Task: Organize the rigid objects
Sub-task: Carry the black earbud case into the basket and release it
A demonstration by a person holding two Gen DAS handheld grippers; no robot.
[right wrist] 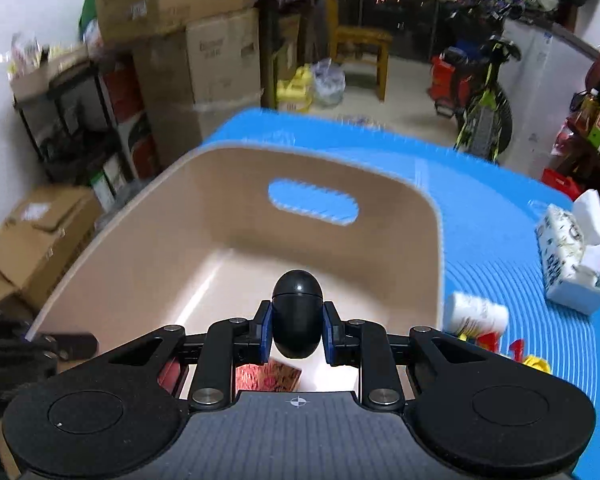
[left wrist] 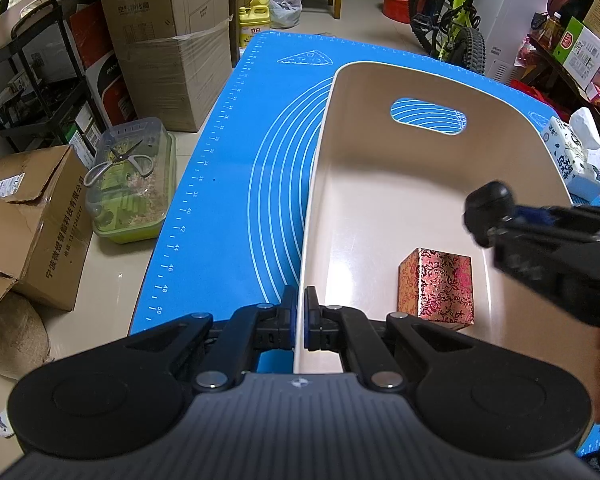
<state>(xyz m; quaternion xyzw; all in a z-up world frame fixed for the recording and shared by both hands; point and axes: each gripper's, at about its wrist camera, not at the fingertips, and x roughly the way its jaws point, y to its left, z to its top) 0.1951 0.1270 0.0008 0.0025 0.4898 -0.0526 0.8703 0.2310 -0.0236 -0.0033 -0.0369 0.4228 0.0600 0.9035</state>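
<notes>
A beige bin (left wrist: 380, 200) stands on the blue-matted counter (left wrist: 228, 184), its near-left wall pinched between the closed fingers of the left tool (left wrist: 301, 304). Above the bin's open interior, the right tool (right wrist: 298, 334) is clamped on a black egg-shaped object (right wrist: 297, 312), while a red patterned box (left wrist: 436, 286) rests on the bin's floor. Just right of the bin lie a white bottle (right wrist: 476, 314) and, farther right, a tissue pack (right wrist: 568, 264).
</notes>
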